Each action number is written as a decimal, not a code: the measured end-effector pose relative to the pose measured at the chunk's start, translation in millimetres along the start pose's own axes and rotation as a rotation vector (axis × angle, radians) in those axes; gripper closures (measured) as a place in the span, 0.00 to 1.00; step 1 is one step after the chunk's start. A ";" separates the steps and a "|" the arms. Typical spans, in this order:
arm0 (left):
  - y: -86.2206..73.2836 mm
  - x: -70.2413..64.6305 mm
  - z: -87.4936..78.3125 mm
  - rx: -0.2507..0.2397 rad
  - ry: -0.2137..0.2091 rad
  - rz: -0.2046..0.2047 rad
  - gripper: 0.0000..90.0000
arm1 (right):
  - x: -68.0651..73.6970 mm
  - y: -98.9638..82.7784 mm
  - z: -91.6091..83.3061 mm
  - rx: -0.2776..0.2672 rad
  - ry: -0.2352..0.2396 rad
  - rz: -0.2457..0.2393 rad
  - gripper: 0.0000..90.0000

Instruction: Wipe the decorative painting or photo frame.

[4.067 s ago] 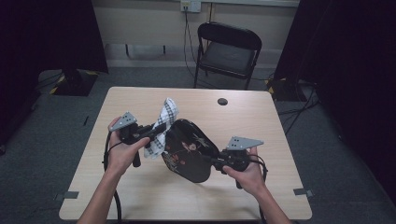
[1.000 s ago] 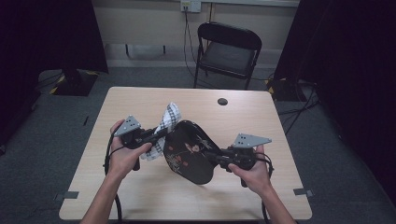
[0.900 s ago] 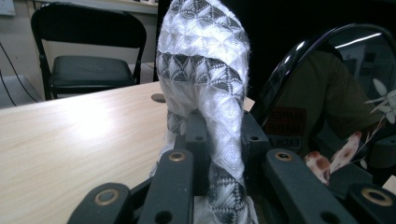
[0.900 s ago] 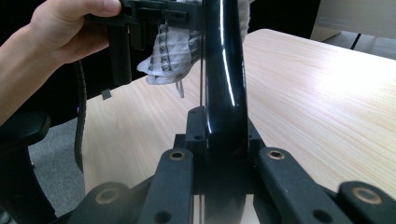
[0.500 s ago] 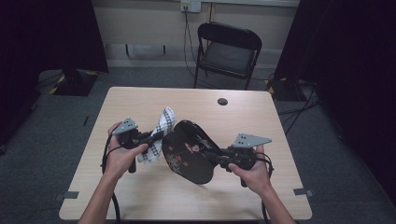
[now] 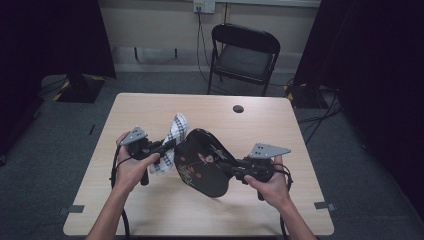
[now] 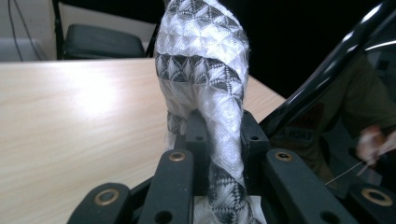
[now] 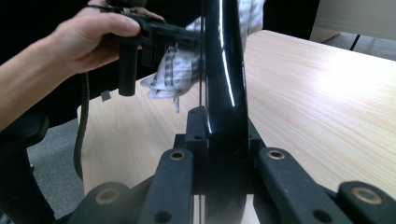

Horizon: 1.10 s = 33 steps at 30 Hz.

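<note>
A glossy black plate [image 6: 202,162] with a red and white pattern is held tilted on edge above the table [image 6: 280,135]. My right gripper [image 6: 226,167] is shut on its right rim; in the right gripper view the rim [image 8: 222,70] stands upright between the jaws of that gripper [image 8: 219,123]. My left gripper [image 6: 169,143] is shut on a white cloth [image 6: 176,130] with a black triangle pattern, bunched against the plate's left edge. In the left gripper view the cloth [image 7: 205,70] rises from this gripper [image 7: 223,126], with the plate [image 7: 336,60] just to its right.
A black folding chair [image 6: 245,55] stands beyond the table's far edge. A small dark round disc [image 6: 238,108] lies near the table's far side. Dark curtains hang at both sides. A cable trails from each gripper off the near edge.
My left gripper has sunk a little with the cloth along the plate's left edge. The right gripper and the plate have stayed in place.
</note>
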<state>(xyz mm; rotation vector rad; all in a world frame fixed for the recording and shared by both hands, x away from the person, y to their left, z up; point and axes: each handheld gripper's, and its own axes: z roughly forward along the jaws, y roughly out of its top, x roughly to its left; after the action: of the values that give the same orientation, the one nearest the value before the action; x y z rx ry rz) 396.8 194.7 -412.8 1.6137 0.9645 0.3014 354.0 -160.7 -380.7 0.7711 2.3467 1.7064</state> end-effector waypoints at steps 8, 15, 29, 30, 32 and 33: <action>5.8 0.7 -5.8 -0.027 -0.008 0.004 0.87 | -0.2 0.0 0.2 0.000 0.001 0.000 0.90; 13.2 -5.7 -12.8 -0.050 -0.032 0.020 0.87 | 0.0 -0.3 0.3 -0.003 0.001 0.000 0.90; 3.4 -2.4 -22.8 0.036 0.005 0.102 0.87 | -0.6 -0.6 0.6 -0.003 0.003 0.003 0.90; 0.7 -2.3 -22.4 0.054 0.007 0.114 0.87 | -0.6 -0.6 0.6 -0.004 0.003 0.004 0.90; -3.9 -2.8 -21.0 0.073 0.003 0.146 0.87 | -0.4 -0.7 0.7 -0.004 0.002 0.003 0.90; -5.3 -3.2 -20.2 0.091 0.001 0.159 0.87 | -0.3 -0.5 0.7 -0.003 0.001 0.002 0.90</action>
<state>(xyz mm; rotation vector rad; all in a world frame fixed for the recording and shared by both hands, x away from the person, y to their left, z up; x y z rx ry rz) 379.3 206.3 -410.6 1.7775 0.8633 0.3716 354.3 -160.4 -381.5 0.7721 2.3445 1.7112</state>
